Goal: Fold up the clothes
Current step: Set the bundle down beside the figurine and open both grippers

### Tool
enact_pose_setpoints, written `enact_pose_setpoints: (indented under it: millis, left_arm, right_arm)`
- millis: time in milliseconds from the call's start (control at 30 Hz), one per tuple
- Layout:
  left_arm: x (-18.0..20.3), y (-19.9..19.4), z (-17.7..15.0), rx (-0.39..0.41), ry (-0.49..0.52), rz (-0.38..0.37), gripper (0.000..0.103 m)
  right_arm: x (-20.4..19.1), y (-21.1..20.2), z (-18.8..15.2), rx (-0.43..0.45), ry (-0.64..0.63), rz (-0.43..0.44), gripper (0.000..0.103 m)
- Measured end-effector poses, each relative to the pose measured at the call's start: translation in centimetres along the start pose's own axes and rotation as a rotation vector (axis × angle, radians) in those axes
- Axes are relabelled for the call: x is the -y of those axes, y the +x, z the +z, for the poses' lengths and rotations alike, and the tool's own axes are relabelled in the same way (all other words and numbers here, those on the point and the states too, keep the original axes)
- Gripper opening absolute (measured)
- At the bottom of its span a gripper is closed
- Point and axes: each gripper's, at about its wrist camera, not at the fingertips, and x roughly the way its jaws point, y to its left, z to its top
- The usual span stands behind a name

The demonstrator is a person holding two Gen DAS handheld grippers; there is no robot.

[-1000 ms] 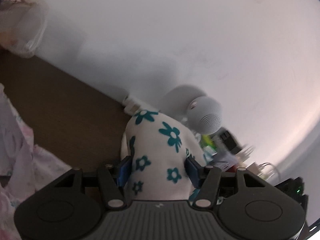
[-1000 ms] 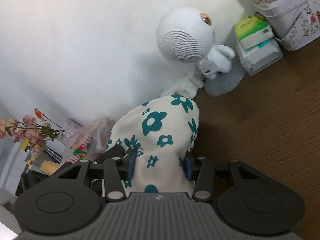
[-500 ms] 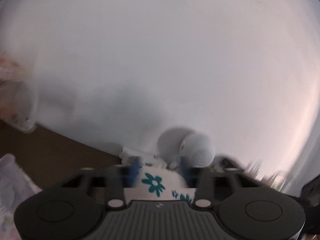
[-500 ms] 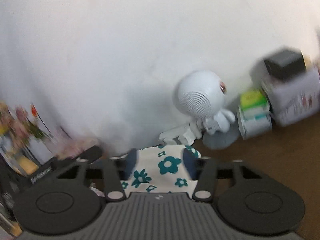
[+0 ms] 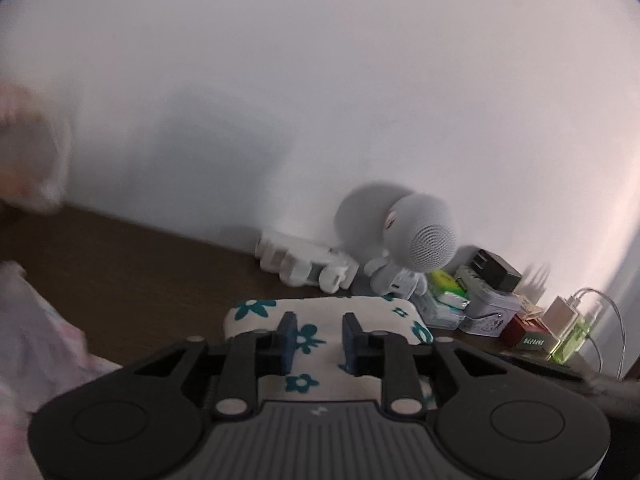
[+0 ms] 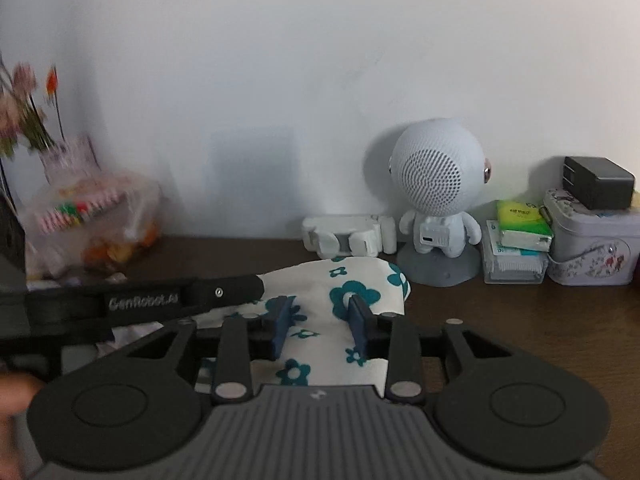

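A white cloth with teal flowers (image 5: 376, 310) fills the gap between the blue pads of my left gripper (image 5: 319, 320). Those jaws are opening slightly, and the cloth still touches both pads. In the right wrist view the same cloth (image 6: 348, 276) runs between the pads of my right gripper (image 6: 318, 304), whose jaws are closing on it. Its right corner hangs above the wooden table (image 6: 540, 340). My left gripper (image 6: 240, 290) reaches in from the left onto the cloth's upper left edge. The cloth's lower part is hidden under both grippers.
Along the wall stand a white round-headed speaker figure (image 6: 434, 176), a white folded holder (image 6: 344, 236), tissue packs (image 6: 520, 228) and a flowered tin (image 6: 592, 252). A plastic bag (image 6: 92, 220) sits at far left. A pale pink garment (image 5: 36, 340) lies left of the cloth.
Both grippers have rolled level and risen, so the wall items now stand upright. The cloth has sunk from a tall dome to a low band. Both pairs of jaws stand narrower.
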Motion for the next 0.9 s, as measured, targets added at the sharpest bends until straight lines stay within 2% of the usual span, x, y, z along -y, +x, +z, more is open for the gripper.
enact_pose_setpoints:
  millis: [100, 167, 233, 300, 333, 400, 433, 467, 500, 533, 567, 633, 733, 900]
  left_arm:
    - [1.3, -1.7, -0.3, 0.033, 0.087, 0.032, 0.025]
    - [1.9, -1.7, -0.6, 0.008, 0.118, 0.037, 0.025]
    - [2.2, -1.0, -1.3, -0.034, 0.148, 0.055, 0.025]
    - [2.4, -0.5, -1.8, -0.043, 0.174, 0.073, 0.025]
    - [2.4, -0.7, -1.8, -0.029, 0.175, 0.072, 0.027]
    - [2.4, -2.1, -1.5, 0.030, 0.155, 0.054, 0.035]
    - [2.4, -3.0, -1.4, 0.066, 0.147, 0.059, 0.047]
    - [2.5, -4.0, -1.3, 0.104, 0.145, 0.076, 0.065]
    - [2.6, -5.0, -1.3, 0.142, 0.148, 0.100, 0.074]
    - [2.7, -5.9, -1.3, 0.176, 0.151, 0.121, 0.092]
    - [2.7, -6.9, -1.5, 0.211, 0.153, 0.135, 0.103]
    - [3.0, -9.0, -2.4, 0.261, 0.158, 0.147, 0.103]
    - [3.3, -11.0, -3.8, 0.217, 0.154, 0.179, 0.103]
    - [2.9, -14.9, -6.4, 0.113, 0.105, 0.196, 0.103]
  right_arm:
    - [-1.4, -1.6, 0.1, -0.002, -0.077, 0.002, 0.033]
    - [-1.9, -1.4, -0.5, -0.039, -0.135, -0.026, 0.033]
    - [-1.4, -0.4, -1.1, -0.073, -0.132, -0.034, 0.033]
    - [-1.3, -0.3, -1.2, -0.075, -0.132, -0.028, 0.034]
    - [-1.4, -0.3, -1.3, -0.074, -0.133, -0.025, 0.034]
    - [-1.3, -0.7, -1.3, -0.061, -0.124, -0.010, 0.042]
    - [-1.1, -1.2, -1.2, -0.045, -0.110, 0.006, 0.046]
    - [-1.1, -1.9, -1.1, -0.029, -0.100, 0.018, 0.049]
    - [-1.1, -2.7, -1.0, -0.013, -0.091, 0.029, 0.052]
    - [-1.2, -3.5, -0.8, 0.004, -0.083, 0.040, 0.060]
    - [-1.2, -4.4, -0.8, 0.019, -0.082, 0.042, 0.075]
    - [-1.6, -6.1, -1.1, 0.035, -0.104, 0.032, 0.092]
    - [-2.6, -8.2, -2.3, 0.016, -0.134, 0.029, 0.103]
    - [-4.6, -11.3, -4.9, -0.008, -0.184, 0.052, 0.103]
